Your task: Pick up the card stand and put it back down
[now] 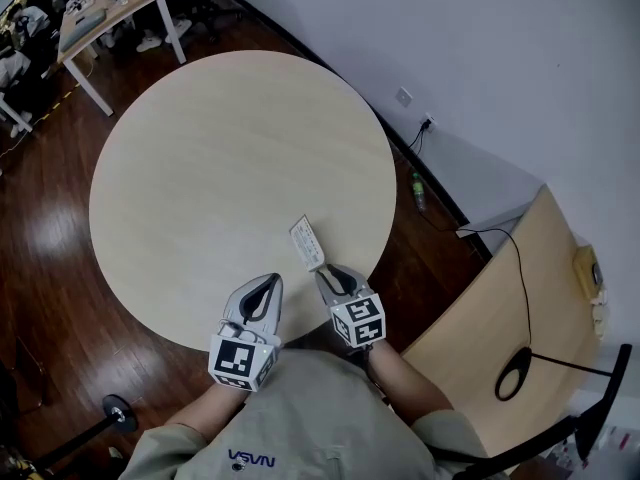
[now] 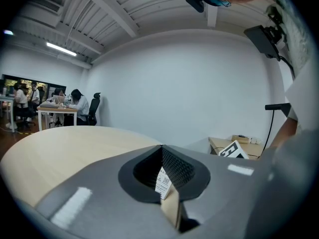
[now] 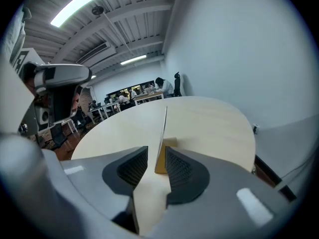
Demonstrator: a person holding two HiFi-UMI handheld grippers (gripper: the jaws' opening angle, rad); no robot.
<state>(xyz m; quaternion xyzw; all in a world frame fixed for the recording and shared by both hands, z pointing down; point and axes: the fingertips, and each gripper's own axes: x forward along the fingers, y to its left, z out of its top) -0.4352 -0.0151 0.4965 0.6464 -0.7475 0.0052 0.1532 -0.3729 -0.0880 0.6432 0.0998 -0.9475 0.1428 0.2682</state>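
The card stand (image 1: 308, 243), a small wooden block with a white card upright in it, sits on the round pale table (image 1: 200, 168) near its front right edge. My right gripper (image 1: 330, 271) is just behind it and open. In the right gripper view the block (image 3: 162, 159) lies between the two pads (image 3: 133, 167), with bare table showing on its left side. The card (image 3: 164, 126) rises edge-on ahead. My left gripper (image 1: 268, 280) rests at the table's near edge, left of the stand, and its jaws (image 2: 162, 148) meet at the tips, with nothing held.
To the right stands a wooden desk (image 1: 520, 318) with a black cable and a stand. A bottle (image 1: 418, 190) is on the dark floor by the wall. A white-legged desk (image 1: 110, 13) is far left. People sit at desks (image 2: 79, 106) in the distance.
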